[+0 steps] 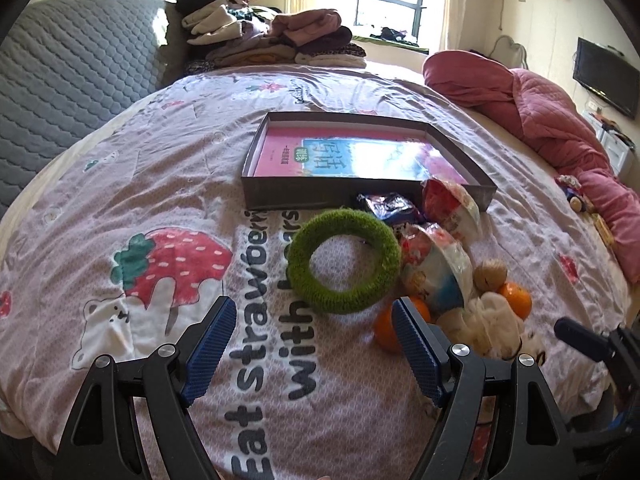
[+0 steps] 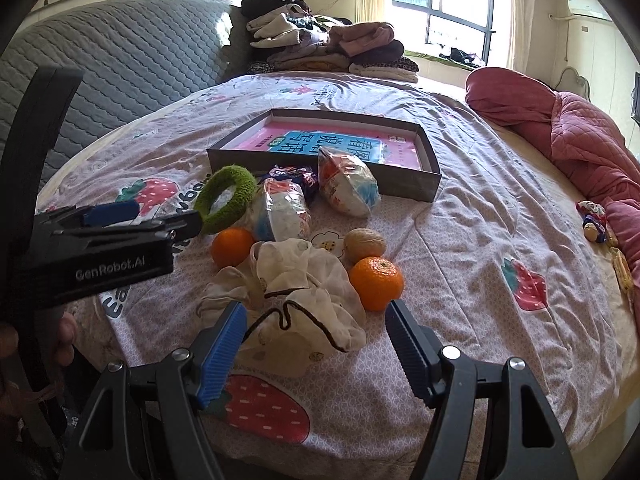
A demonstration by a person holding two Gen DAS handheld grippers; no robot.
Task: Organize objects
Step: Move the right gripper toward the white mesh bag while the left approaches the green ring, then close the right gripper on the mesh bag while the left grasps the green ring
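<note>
The left gripper hangs just above the bed cover with its jaws wide apart, holding nothing; the green ring lies just beyond its fingertips, untouched. The right gripper is also spread wide and empty, its blue pads on either side of the near edge of a crumpled white cloth bag with a dark drawstring; whether they touch the cloth cannot be told.

On the bed cover lie one green ring, two oranges, one walnut, one cloth bag, two wrapped bowls and one dark snack packet. All sit in a cluster near the front edge of one shallow grey box, which holds one pink and blue book. The far orange is left of the bag, the walnut behind the nearer one.
</note>
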